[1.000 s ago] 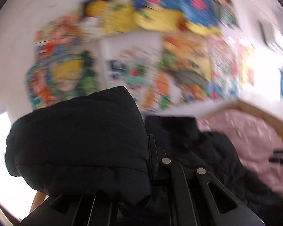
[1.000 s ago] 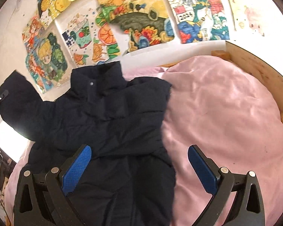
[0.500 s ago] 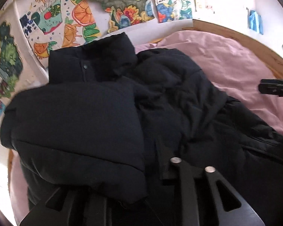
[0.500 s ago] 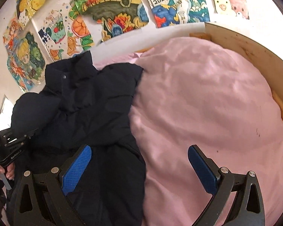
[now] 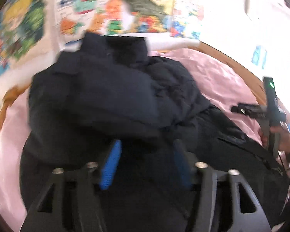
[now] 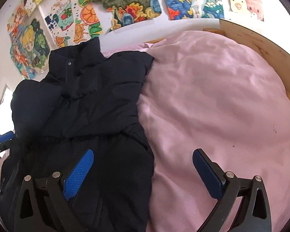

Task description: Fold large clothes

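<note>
The left gripper (image 5: 145, 164) has released the puffy dark navy padded jacket's (image 6: 90, 104) sleeve, jaws now apart; sleeve fold looks done; the right gripper (image 6: 143, 172) hangs wide, empty.

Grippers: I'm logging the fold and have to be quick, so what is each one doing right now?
Left gripper: open, holding nothing, over the black jacket.
Right gripper: wide open, empty, over the jacket's edge and the pink bedding.

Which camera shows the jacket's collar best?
The right wrist view: the collar is sharp there, its snap visible. The left wrist view shows the collar too, but blurred by motion.
</note>
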The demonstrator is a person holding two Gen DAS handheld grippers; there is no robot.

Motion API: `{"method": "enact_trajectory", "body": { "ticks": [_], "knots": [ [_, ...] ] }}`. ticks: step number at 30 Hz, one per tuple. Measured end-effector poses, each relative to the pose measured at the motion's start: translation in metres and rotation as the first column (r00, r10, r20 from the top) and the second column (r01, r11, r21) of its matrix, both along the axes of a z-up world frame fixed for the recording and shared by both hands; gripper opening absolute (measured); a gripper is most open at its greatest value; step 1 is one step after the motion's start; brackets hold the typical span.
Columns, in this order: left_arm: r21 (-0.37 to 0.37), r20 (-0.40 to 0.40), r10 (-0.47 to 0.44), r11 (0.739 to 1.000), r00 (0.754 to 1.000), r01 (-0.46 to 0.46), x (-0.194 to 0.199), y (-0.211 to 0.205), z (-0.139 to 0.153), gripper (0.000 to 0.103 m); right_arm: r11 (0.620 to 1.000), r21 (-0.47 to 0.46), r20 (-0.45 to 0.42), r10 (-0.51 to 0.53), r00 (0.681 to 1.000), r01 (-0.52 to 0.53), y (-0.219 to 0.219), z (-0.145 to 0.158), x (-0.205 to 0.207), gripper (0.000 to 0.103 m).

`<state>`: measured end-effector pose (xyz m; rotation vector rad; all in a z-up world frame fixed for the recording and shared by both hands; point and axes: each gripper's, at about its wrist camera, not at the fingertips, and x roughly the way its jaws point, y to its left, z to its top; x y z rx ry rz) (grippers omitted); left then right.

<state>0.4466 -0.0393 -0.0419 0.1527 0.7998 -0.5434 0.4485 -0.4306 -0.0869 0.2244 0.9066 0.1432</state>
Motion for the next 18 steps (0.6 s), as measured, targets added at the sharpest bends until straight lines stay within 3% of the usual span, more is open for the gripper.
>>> {"method": "enact_trajectory", "body": {
  "ticks": [3, 6, 7, 9, 11, 12, 15, 18],
  "knots": [
    [-0.059, -0.025, 0.126, 0.990, 0.992, -0.128, 0.008, 0.033, 0.001, 0.062, 0.998, -0.036, 0.022, 0.047, 0.999, -0.046, 0.016, 0.003, 0.000, 0.103],
    [-0.099, -0.058, 0.317, 0.942, 0.947, -0.321, 0.020, 0.072, 0.003, 0.062, 0.987, -0.112, 0.067, 0.125, 0.990, -0.117, 0.042, 0.012, 0.002, 0.103],
    [-0.085, -0.062, 0.399, 0.911, 0.915, -0.403, 0.025, 0.084, 0.003, 0.062, 0.978, -0.142, 0.081, 0.163, 0.983, -0.150, 0.055, 0.015, 0.003, 0.103],
    [-0.034, -0.086, 0.568, 0.819, 0.818, -0.573, 0.037, 0.108, 0.000, 0.062, 0.955, -0.212, 0.108, 0.232, 0.967, -0.206, 0.084, 0.021, 0.005, 0.103],
    [-0.017, -0.145, 0.675, 0.730, 0.724, -0.684, 0.050, 0.131, -0.004, 0.062, 0.923, -0.274, 0.137, 0.314, 0.939, -0.269, 0.117, 0.025, 0.007, 0.103],
    [-0.040, -0.180, 0.697, 0.700, 0.695, -0.713, 0.055, 0.142, -0.006, 0.062, 0.898, -0.311, 0.153, 0.370, 0.916, -0.311, 0.138, 0.026, 0.008, 0.103],
    [-0.070, -0.208, 0.720, 0.664, 0.662, -0.745, 0.066, 0.157, -0.012, 0.062, 0.821, -0.406, 0.175, 0.501, 0.847, -0.401, 0.195, 0.026, 0.014, 0.103],
    [-0.070, -0.202, 0.723, 0.662, 0.660, -0.747, 0.076, 0.161, -0.016, 0.062, 0.725, -0.519, 0.210, 0.622, 0.755, -0.453, 0.251, 0.027, 0.014, 0.103]
  ]
}}
